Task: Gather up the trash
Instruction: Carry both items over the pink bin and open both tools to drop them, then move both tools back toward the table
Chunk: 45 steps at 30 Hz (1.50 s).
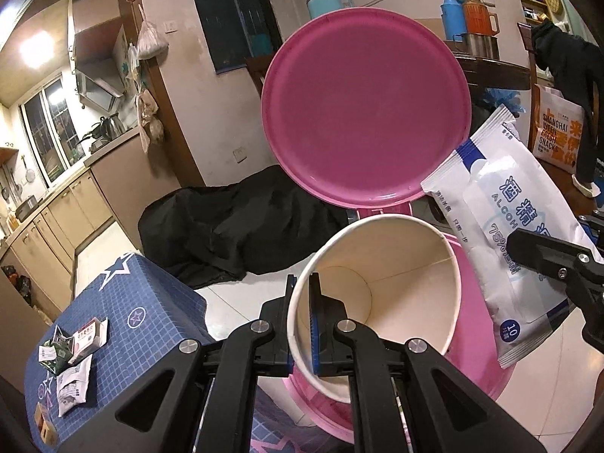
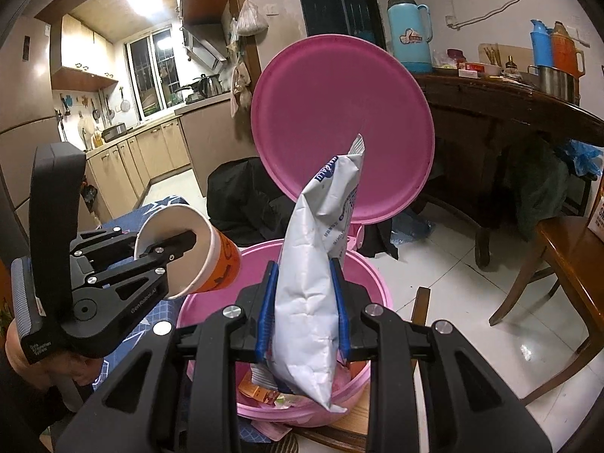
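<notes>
Both loads held at the open pink bin (image 2: 362, 264), neither released.

My left gripper (image 1: 300, 321) has its fingers closed on the wall of the paper cup (image 1: 381, 294), one inside, one outside; my right gripper (image 2: 304, 309) clamps the wipes packet (image 2: 313, 302) upright over the bin mouth. Risk: the cup sits at the bin's edge in the right view, so letting go here may drop it on the blue-clothed desk (image 1: 151, 302); the tall packet could tip outward. Only the right view shows rubbish already inside the bin; only the left shows wrappers (image 1: 71, 355) remaining on the desk.
</notes>
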{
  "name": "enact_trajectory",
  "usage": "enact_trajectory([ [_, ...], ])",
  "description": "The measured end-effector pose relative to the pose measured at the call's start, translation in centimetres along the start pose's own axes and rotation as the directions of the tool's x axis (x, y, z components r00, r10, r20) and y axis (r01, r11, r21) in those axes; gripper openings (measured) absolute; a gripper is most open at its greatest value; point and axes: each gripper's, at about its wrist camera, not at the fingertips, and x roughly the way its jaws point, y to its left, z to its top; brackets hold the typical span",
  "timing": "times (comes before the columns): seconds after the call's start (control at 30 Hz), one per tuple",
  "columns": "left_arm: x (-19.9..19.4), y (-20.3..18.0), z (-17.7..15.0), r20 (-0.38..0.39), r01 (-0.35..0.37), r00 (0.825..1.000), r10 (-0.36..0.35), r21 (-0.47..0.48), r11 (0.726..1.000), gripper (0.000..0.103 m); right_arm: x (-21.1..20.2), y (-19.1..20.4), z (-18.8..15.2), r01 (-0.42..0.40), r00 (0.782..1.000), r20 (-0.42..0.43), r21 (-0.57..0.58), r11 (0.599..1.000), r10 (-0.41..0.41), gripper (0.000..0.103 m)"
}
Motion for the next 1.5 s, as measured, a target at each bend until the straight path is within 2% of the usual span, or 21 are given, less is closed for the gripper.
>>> enact_trajectory([
  [0.23,0.8,-0.7,0.2,0.005,0.012,1.000,-0.012,0.024,1.000,0.008,1.0,-0.7,0.6,0.001,1.000,-0.016,0.003,1.000,-0.001,0.029],
  [0.27,0.9,-0.8,0.3,0.005,0.010,1.000,-0.010,0.026,1.000,0.013,1.2,-0.9,0.7,0.007,1.000,-0.023,0.002,1.000,-0.007,0.030],
  [0.3,1.0,-0.9,0.3,0.002,0.005,1.000,-0.005,0.028,1.000,0.020,1.3,-1.1,0.8,0.012,1.000,-0.020,0.005,1.000,-0.012,0.038],
  [0.33,1.1,-0.9,0.2,0.001,-0.004,1.000,0.004,0.025,1.000,0.038,1.3,-1.2,0.9,0.010,1.000,-0.014,0.012,1.000,-0.010,0.040],
  [0.37,1.1,-0.8,0.2,0.007,-0.009,1.000,0.009,0.019,1.000,0.043,1.2,-1.4,1.0,0.011,1.000,-0.009,0.017,1.000,-0.010,0.040],
  [0.77,0.1,-1.2,0.2,0.035,-0.031,0.999,0.030,0.036,0.999,0.043,0.6,-1.9,0.9,0.005,1.000,0.011,0.040,0.999,-0.006,0.040],
  [1.03,-1.0,0.4,-0.8,0.033,-0.050,0.998,0.049,0.011,0.999,0.043,0.3,0.3,1.3,-0.026,0.999,0.019,-0.002,1.000,0.026,0.040],
  [1.27,-3.4,5.4,-4.3,-0.007,-0.092,0.996,0.092,-0.062,0.994,0.043,0.5,5.7,1.6,-0.116,0.993,0.019,-0.093,0.989,0.118,0.040],
  [1.4,-4.7,9.6,-7.3,-0.069,-0.113,0.992,0.103,-0.158,0.981,0.043,1.6,9.8,1.4,-0.175,0.984,-0.007,-0.169,0.970,0.176,0.040],
  [1.5,-5.8,12.0,-9.6,-0.094,-0.153,0.986,0.137,-0.192,0.969,0.043,2.9,12.8,0.9,-0.223,0.975,-0.042,-0.207,0.953,0.219,0.040],
])
